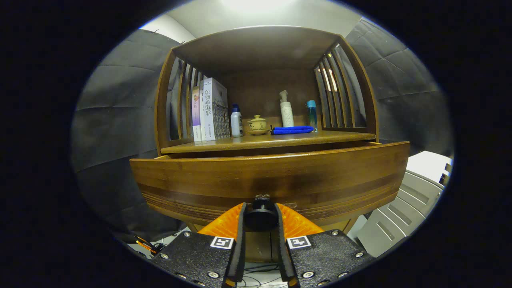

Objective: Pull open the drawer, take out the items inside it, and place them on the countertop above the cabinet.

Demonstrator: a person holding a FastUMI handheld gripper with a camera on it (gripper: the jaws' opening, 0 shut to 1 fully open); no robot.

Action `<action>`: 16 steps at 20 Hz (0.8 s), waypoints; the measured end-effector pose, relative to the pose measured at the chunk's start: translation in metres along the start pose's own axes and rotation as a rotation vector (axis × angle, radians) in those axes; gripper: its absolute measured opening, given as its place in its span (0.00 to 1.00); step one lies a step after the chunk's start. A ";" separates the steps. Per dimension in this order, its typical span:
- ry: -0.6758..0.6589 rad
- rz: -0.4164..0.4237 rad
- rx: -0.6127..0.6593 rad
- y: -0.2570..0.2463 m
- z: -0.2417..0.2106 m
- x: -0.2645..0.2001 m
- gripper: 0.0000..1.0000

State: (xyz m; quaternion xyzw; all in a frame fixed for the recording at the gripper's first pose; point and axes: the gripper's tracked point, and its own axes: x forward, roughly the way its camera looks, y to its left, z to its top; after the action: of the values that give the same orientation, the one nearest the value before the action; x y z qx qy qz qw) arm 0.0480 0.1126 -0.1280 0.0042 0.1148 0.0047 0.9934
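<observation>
My gripper (pixel 261 214) pinched the dark knob (pixel 261 216) at bottom centre, on the drawer front (pixel 270 180), which seemed slightly pulled out. A crooked tug could've slipped my fingers off.

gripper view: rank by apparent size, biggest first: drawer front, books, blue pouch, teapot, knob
1. drawer front
2. books
3. blue pouch and knob, held between the gripper fingers: about alike, and the knob is far nearer the camera, so unranked
4. teapot
</observation>
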 end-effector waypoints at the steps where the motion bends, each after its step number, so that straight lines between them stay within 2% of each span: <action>1: -0.003 0.000 -0.006 0.000 0.000 -0.004 0.35; 16: 0.008 0.013 -0.018 0.007 -0.014 -0.049 0.35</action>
State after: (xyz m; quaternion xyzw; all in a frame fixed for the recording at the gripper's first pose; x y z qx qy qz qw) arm -0.0029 0.1196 -0.1306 -0.0042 0.1189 0.0124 0.9928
